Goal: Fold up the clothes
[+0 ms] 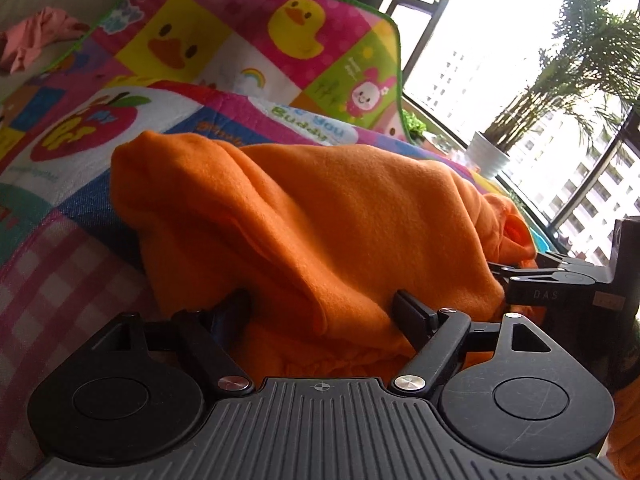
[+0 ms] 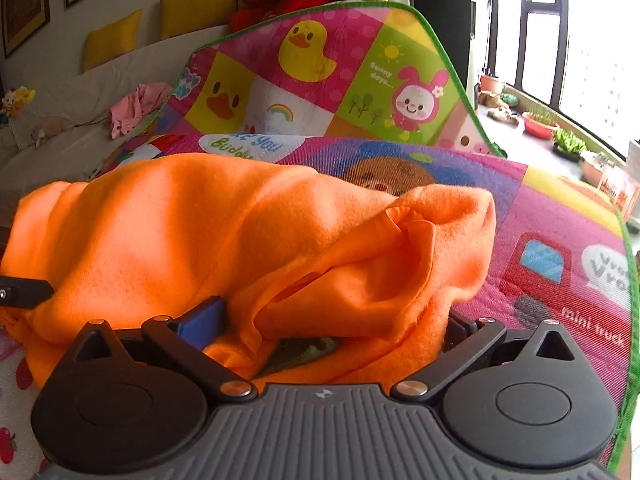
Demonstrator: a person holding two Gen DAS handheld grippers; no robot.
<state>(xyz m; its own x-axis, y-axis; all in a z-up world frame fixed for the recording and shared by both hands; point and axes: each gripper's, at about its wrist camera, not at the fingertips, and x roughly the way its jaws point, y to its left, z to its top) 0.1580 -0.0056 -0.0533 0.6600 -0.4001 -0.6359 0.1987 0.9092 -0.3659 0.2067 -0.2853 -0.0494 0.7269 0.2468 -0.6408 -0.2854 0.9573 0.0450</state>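
Two wrist views of an orange fleece garment (image 1: 320, 220) lying bunched on a children's play mat (image 1: 80, 152) printed with ducks, a rabbit and a truck. The cloth is humped and creased rather than flat, and one rolled opening, seemingly a sleeve or hem end (image 2: 420, 236), curls up at the right of the right wrist view.

The left tool (image 1: 322, 308) stands spread, its two fingers wide apart with a thick heap of fleece draped over and between them; the pads are not seen pinching. The right tool (image 2: 336, 320) is likewise spread, with cloth piled between its fingers and a dark green patch (image 2: 304, 354), perhaps a lining or label, showing low in the gap. The right tool also shows at the right edge of the left wrist view (image 1: 560, 280), close beside the garment's far end.

A heap like this would fit either a garment being gathered for a fold or one being shaken out to lie flat. In either case, good practice is to close each tool on a single edge or seam rather than a thick wad, keep both tools level, and hold the cloth taut between them so that creases do not get folded in.

Beyond the mat lie a sofa (image 2: 60, 92) and a crumpled pink garment (image 2: 136, 108).
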